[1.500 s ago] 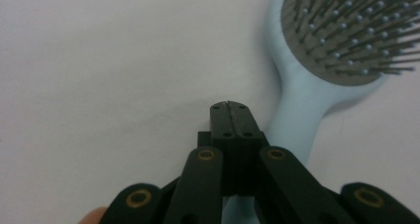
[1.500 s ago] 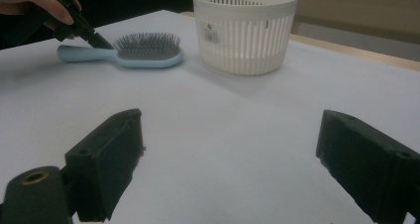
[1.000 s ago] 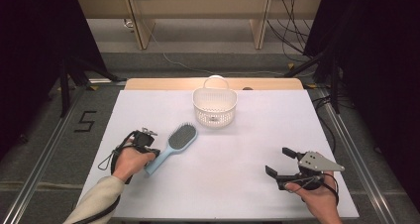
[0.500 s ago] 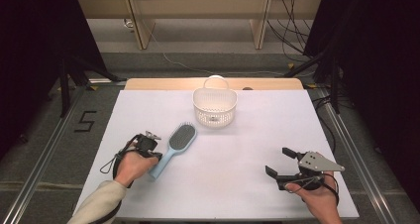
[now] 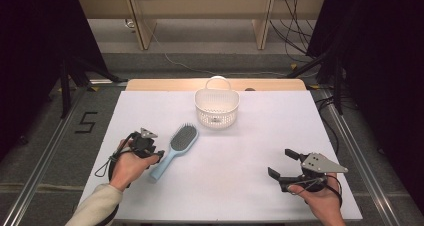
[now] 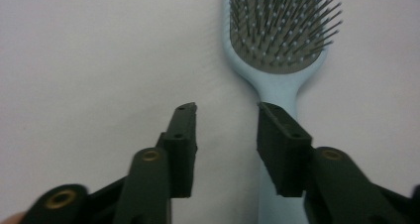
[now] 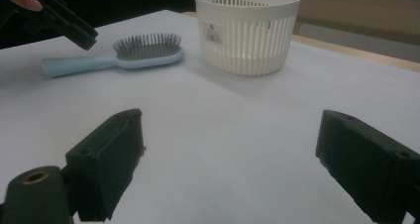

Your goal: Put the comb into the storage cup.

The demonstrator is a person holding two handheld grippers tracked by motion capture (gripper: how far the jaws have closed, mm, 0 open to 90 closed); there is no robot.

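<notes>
You are holding your left gripper (image 5: 150,153) at the lower left of the high view, just beside the light blue hairbrush (image 5: 175,143). Its jaws have just been opening, and they are now standing partly apart with nothing pressed between them. In the left gripper view the brush (image 6: 282,45) is lying bristles up at the upper right of the frame, its handle running down toward the bottom edge — one jaw is sitting over that handle, the other over bare table to its left, so the handle is not lying in the gap between them.

In the high view the brush is lying on the white table (image 5: 240,186) at an angle, head toward the upper right and handle toward the lower left, left of centre. The white slotted basket (image 5: 216,108) is standing upright above and to the right of it, near the far edge, apart from the brush.

You are holding your right gripper (image 5: 286,165) at the lower right of the high view, well apart from both things. Its jaws are spread wide — the right gripper view is showing only bare table between them, with the brush (image 7: 124,55) at the upper left and the basket (image 7: 246,33) at the top centre.
</notes>
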